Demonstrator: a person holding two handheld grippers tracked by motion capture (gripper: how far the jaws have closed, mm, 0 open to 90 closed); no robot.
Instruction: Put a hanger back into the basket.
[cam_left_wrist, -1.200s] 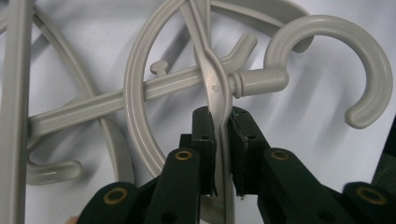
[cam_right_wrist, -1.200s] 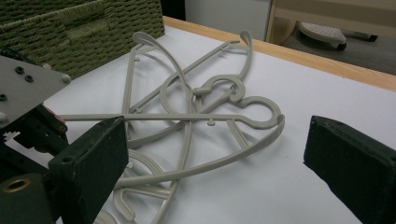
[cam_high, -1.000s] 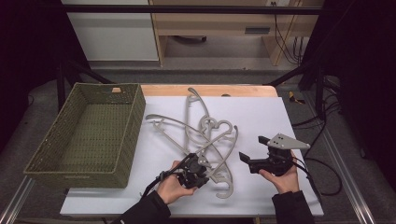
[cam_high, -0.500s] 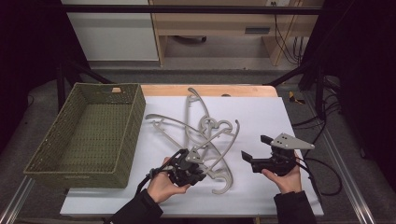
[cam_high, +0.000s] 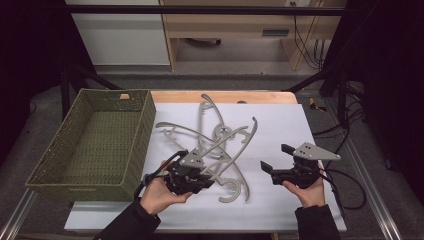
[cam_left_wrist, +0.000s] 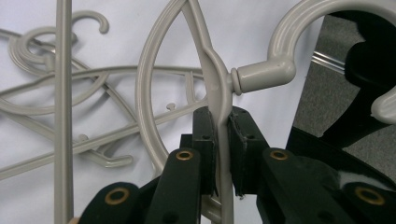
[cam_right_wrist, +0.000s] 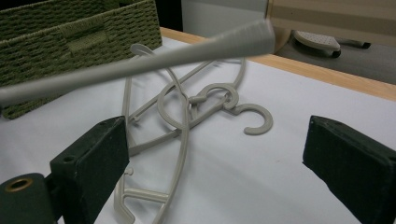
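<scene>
The left gripper (cam_high: 197, 176) is clenched on a grey plastic hanger (cam_high: 227, 172), its pads pressing both sides of the hanger's neck just below the hook, as the left gripper view shows (cam_left_wrist: 219, 140). In the high view this hanger runs from the left hand (cam_high: 160, 192) across the near middle of the white table sheet (cam_high: 280, 125), its hook (cam_high: 235, 192) curling toward the person and one arm reaching up and right. In the right gripper view one arm of it crosses the top as a blurred grey bar (cam_right_wrist: 140, 58), above the sheet.

More grey hangers (cam_high: 210, 130) lie tangled on the sheet beyond the held one, overlapping one another, near the green woven basket (cam_high: 60, 155) that stands at the left edge of the table.

The right gripper (cam_high: 277, 162) is released, its jaws standing wide apart with nothing between them; it sits at the right side of the sheet, well apart from the hangers, pointing left toward them
</scene>
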